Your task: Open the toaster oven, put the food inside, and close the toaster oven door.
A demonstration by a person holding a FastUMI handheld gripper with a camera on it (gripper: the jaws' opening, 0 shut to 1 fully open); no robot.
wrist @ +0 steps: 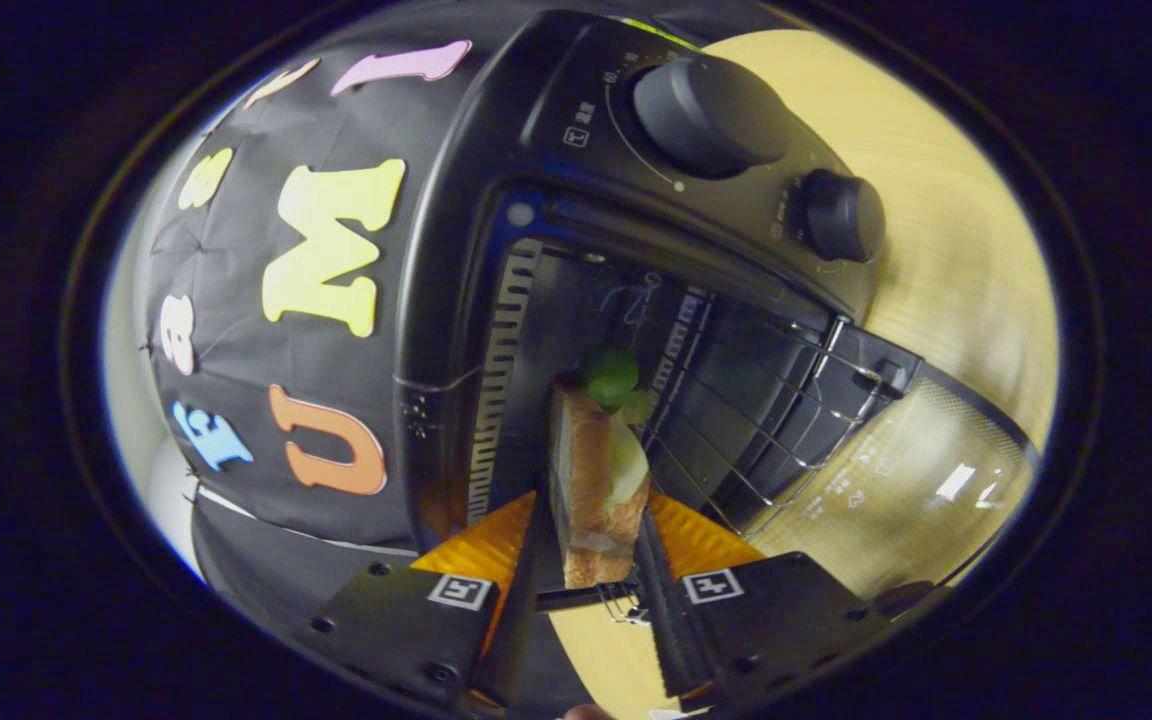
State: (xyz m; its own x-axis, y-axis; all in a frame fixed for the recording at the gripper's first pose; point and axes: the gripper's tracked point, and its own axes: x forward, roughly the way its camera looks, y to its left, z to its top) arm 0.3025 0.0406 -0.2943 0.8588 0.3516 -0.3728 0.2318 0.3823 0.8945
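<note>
1. Gripper view looks into a black toaster oven [496, 150] with two round dark knobs on its control panel; the picture is rolled, so the oven appears turned on its side. It stands on a pale wooden tabletop [946, 250].
2. The oven's glass door [916, 480] with a dark frame is already swung fully open, so the first step of the task looks done.
3. A wire metal rack [766, 420] sits inside the dark cavity, bare where it can be seen.
4. The gripper [596, 555] is clamped on the food, both fingers pressing its flat sides, their gap narrowed to the thickness of the sandwich.
5. The sandwich [591, 470], tan toasted bread with pale filling and a green leaf at its far end, is held between the fingers at the oven's mouth, not yet resting on the rack.
6. Its long axis runs forward along the fingers, leafy end pointing into the cavity.
7. Judged from this, the task is roughly midway: setting the food on the rack, releasing it, and closing the door remain.
</note>
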